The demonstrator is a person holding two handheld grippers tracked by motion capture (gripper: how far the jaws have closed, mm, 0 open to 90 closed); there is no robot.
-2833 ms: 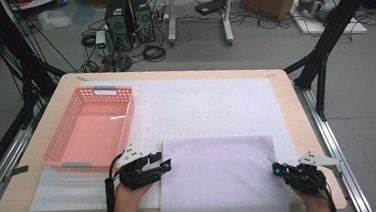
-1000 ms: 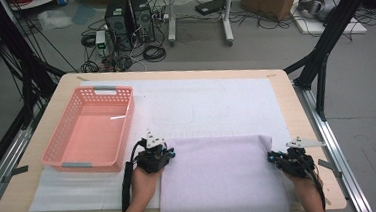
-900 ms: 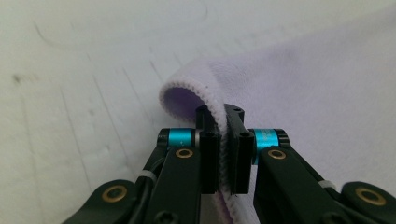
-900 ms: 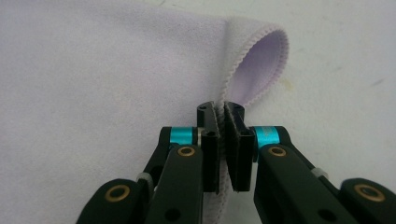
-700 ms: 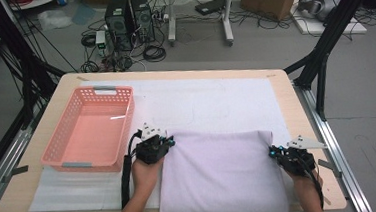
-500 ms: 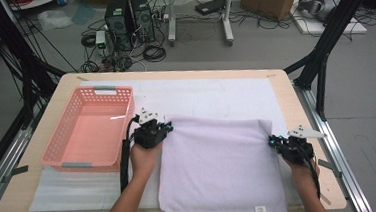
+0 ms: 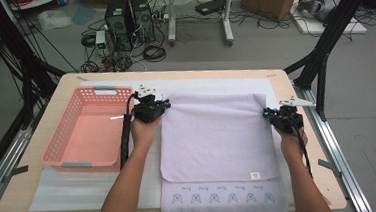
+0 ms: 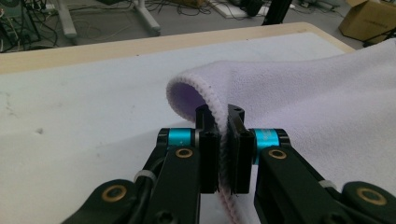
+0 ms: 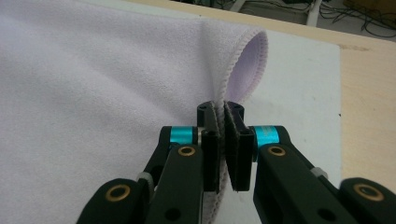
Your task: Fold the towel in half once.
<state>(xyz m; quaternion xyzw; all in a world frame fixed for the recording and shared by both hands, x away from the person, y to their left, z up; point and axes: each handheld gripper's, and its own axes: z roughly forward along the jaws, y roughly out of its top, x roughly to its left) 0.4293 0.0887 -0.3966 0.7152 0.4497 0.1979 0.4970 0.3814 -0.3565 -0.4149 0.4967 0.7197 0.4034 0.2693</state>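
Nearest edge: towel [image 7: 213,139] lying flat, printed hem left uncovered below the folded layer. Left gripper [image 8: 223,140] clamped tight on the stitched corner, cloth curling up just beyond the jaws; right gripper [image 9: 224,140] likewise pinched shut on the opposite corner. Fold apparently under way, top layer carried toward the far side. Worth keeping both corners level and equally taut, lowering together so edges meet square. Slack between the hands hard to judge from above. Left of left gripper, pink basket [image 7: 63,145]; beyond, bare white mat [image 8: 84,93].
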